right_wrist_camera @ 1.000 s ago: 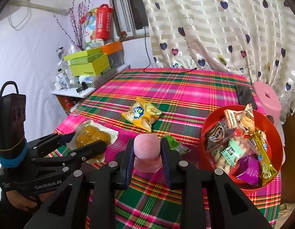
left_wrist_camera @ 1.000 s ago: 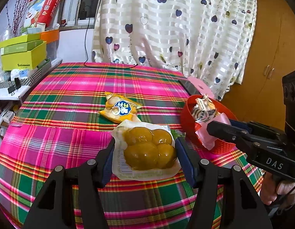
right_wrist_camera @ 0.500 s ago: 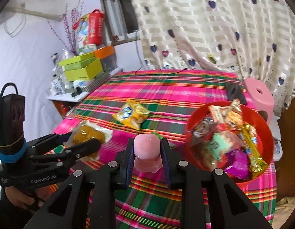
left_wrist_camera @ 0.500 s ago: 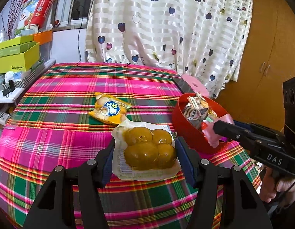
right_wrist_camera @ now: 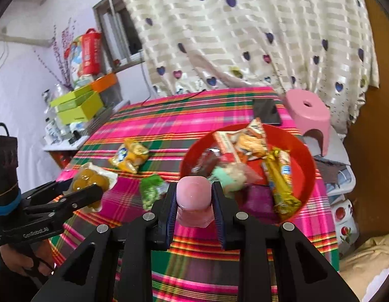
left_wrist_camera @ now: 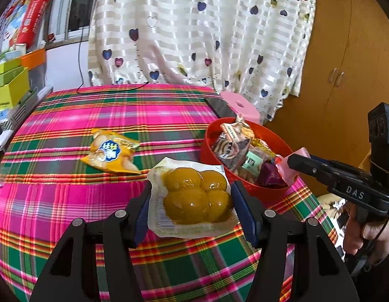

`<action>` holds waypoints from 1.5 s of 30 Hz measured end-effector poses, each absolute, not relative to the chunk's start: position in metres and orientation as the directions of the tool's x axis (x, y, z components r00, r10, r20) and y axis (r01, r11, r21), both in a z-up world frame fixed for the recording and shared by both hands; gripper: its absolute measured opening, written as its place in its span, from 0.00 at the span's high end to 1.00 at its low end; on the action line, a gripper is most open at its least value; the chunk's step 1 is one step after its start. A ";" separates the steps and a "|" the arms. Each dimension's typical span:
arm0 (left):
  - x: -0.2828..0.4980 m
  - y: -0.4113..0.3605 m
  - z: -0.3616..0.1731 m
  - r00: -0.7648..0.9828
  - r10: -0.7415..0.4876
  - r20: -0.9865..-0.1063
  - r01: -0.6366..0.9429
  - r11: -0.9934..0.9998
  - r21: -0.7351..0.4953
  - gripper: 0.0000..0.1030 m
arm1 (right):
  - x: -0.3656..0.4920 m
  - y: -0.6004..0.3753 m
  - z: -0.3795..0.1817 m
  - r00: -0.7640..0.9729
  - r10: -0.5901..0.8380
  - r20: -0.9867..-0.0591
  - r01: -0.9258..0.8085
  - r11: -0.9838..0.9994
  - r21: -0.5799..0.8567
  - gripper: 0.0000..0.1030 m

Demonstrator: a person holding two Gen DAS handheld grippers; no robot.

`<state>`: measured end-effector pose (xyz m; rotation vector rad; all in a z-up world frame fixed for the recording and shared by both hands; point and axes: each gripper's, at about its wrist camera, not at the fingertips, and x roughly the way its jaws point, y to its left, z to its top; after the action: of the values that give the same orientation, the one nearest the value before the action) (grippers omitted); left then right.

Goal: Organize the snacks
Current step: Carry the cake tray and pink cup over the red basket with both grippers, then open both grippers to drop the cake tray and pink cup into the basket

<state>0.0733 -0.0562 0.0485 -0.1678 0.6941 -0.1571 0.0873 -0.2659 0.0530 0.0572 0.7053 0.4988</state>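
My left gripper (left_wrist_camera: 192, 188) is shut on a clear packet of round yellow-brown snacks (left_wrist_camera: 194, 201), held above the plaid tablecloth (left_wrist_camera: 93, 115). The right gripper (right_wrist_camera: 194, 187) is shut on a pink jelly-like snack (right_wrist_camera: 193, 201), held at the near rim of the red bowl (right_wrist_camera: 300, 161). Several wrapped snacks fill that bowl. In the left wrist view the bowl (left_wrist_camera: 247, 188) sits just right of my packet, with the right gripper (left_wrist_camera: 292, 161) over its near-right edge. A yellow snack bag (left_wrist_camera: 111, 154) and a small green packet (right_wrist_camera: 150, 188) lie on the cloth.
A dark phone (right_wrist_camera: 266, 112) lies on the cloth behind the bowl. Beyond the table's right edge stands a pink stool (right_wrist_camera: 308, 110). Green and orange boxes (right_wrist_camera: 78, 105) are stacked on a shelf at the left. A heart-print curtain hangs behind, and a hand (left_wrist_camera: 358, 231) holds the right gripper.
Both grippers have moved right toward the red bowl, each still gripping its snack. The pink snack now sits at the bowl's near rim, and the bowl looks closer in both views.
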 end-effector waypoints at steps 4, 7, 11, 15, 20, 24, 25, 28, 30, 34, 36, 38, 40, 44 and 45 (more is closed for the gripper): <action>0.081 -0.063 0.049 0.752 -0.210 -0.625 0.103 0.974 -0.202 0.41 | 0.097 -0.280 0.050 0.660 0.439 -0.609 -0.391 0.894 0.221 0.77; 0.088 -0.070 0.048 0.746 -0.220 -0.629 0.117 0.973 -0.200 0.41 | 0.105 -0.290 0.046 0.667 0.422 -0.614 -0.367 0.904 0.222 0.77; 0.096 -0.076 0.047 0.738 -0.233 -0.633 0.133 0.970 -0.202 0.41 | 0.119 -0.303 0.041 0.677 0.389 -0.624 -0.331 0.919 0.213 0.77; 0.105 -0.083 0.045 0.730 -0.248 -0.637 0.150 0.967 -0.205 0.41 | 0.132 -0.313 0.035 0.686 0.353 -0.637 -0.299 0.934 0.195 0.77; 0.114 -0.089 0.045 0.723 -0.261 -0.639 0.166 0.964 -0.205 0.41 | 0.150 -0.325 0.029 0.697 0.312 -0.646 -0.263 0.949 0.175 0.77; 0.121 -0.094 0.045 0.720 -0.270 -0.639 0.178 0.962 -0.207 0.41 | 0.164 -0.332 0.023 0.702 0.283 -0.654 -0.239 0.958 0.157 0.77; 0.123 -0.096 0.045 0.719 -0.273 -0.639 0.181 0.961 -0.207 0.41 | 0.166 -0.333 0.022 0.703 0.275 -0.656 -0.234 0.960 0.152 0.77; 0.127 -0.100 0.044 0.716 -0.280 -0.640 0.188 0.960 -0.209 0.41 | 0.174 -0.336 0.018 0.705 0.257 -0.661 -0.223 0.965 0.137 0.77; 0.129 -0.101 0.045 0.715 -0.283 -0.640 0.193 0.959 -0.210 0.41 | 0.178 -0.337 0.015 0.708 0.240 -0.664 -0.214 0.969 0.122 0.76; 0.132 -0.106 0.045 0.712 -0.291 -0.639 0.203 0.956 -0.210 0.41 | 0.186 -0.341 0.011 0.709 0.222 -0.670 -0.193 0.974 0.118 0.75; 0.134 -0.108 0.045 0.710 -0.296 -0.639 0.208 0.955 -0.211 0.41 | 0.186 -0.343 0.012 0.709 0.222 -0.669 -0.193 0.974 0.119 0.74; 0.136 -0.110 0.044 0.706 -0.302 -0.640 0.214 0.953 -0.214 0.41 | 0.185 -0.345 0.014 0.714 0.230 -0.661 -0.197 0.972 0.125 0.73; 0.138 -0.114 0.043 0.702 -0.309 -0.642 0.222 0.951 -0.214 0.41 | 0.182 -0.346 0.017 0.718 0.236 -0.654 -0.199 0.971 0.132 0.73; 0.143 -0.123 0.042 0.693 -0.325 -0.644 0.244 0.946 -0.214 0.41 | 0.176 -0.349 0.020 0.717 0.252 -0.650 -0.205 0.967 0.149 0.73; 0.143 -0.124 0.042 0.691 -0.328 -0.644 0.248 0.945 -0.215 0.41 | 0.175 -0.350 0.021 0.718 0.255 -0.648 -0.204 0.967 0.154 0.73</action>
<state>0.1432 -0.1242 0.0420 -0.1139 0.7411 -0.3228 0.1745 -0.3497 0.0205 0.0730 0.7275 0.2542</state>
